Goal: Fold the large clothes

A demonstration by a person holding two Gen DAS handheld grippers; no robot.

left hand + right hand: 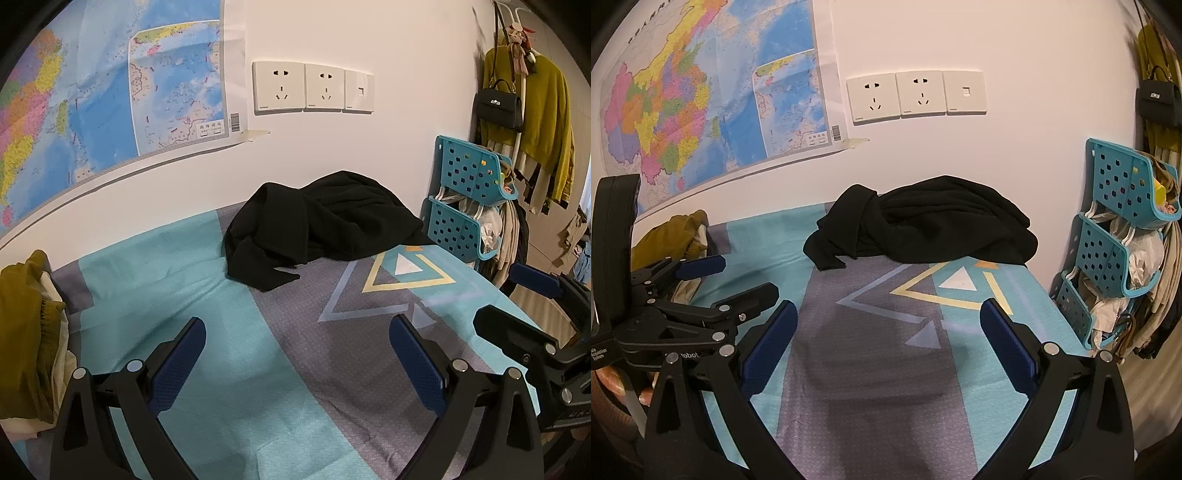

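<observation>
A large black garment (317, 225) lies crumpled in a heap at the far side of the teal and grey bed sheet (221, 369), against the white wall. It also shows in the right wrist view (923, 229). My left gripper (297, 332) is open and empty, low over the sheet, well short of the garment. My right gripper (888, 315) is open and empty too, beside it on the right. The right gripper shows in the left view (517, 299), and the left gripper shows in the right view (738, 277).
An olive and cream pile of clothes (29, 332) lies at the left edge of the bed. A teal stacked basket rack (1115, 236) stands at the bed's right side, with a coat rack (524, 110) behind. A wall map (92, 92) and sockets (314, 86) are on the wall.
</observation>
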